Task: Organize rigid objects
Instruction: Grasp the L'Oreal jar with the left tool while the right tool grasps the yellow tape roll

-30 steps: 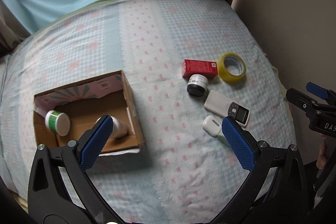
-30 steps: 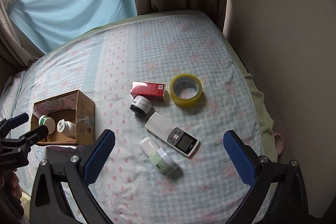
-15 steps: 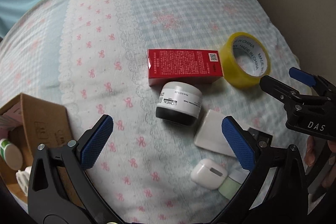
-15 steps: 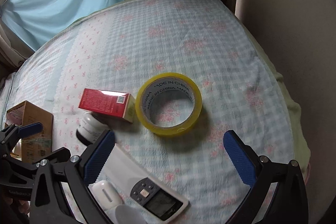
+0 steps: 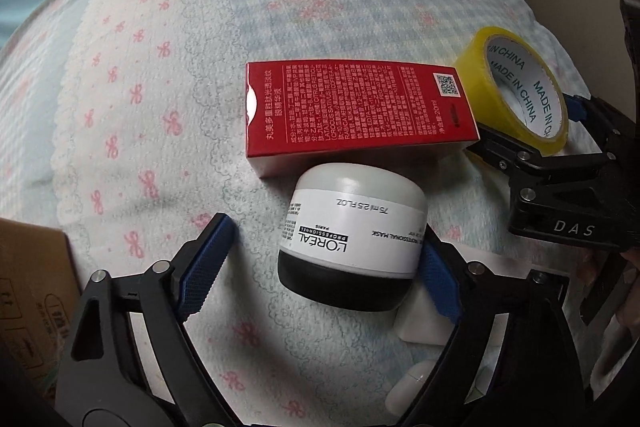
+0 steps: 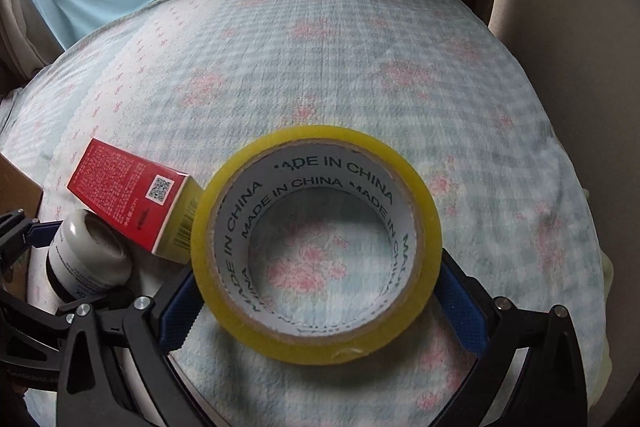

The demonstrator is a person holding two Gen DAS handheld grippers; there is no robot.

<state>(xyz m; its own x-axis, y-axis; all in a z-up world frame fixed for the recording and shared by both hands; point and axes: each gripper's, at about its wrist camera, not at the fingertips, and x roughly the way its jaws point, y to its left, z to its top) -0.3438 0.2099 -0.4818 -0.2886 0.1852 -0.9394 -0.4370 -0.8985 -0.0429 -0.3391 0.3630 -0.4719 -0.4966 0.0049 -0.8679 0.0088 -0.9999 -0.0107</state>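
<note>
Both grippers down on the bed, each straddling its own item, nothing clamped yet.

The white plastic jar with a black lid (image 5: 352,241) lies on its side on the pale blue checked bedsheet with pink flowers (image 5: 140,107), right against the red cardboard carton (image 5: 360,115). The left gripper (image 5: 324,267) is spread wide around it; its right pad looks about touching, the left pad stands clear. The yellow roll of packing tape (image 6: 316,219) lies flat just beside the carton, with the right gripper (image 6: 320,301) open around it, pads near its sides. A brown cardboard box (image 5: 32,291) sits off left, and a white flat device (image 5: 424,323) peeks out behind the jar.
</note>
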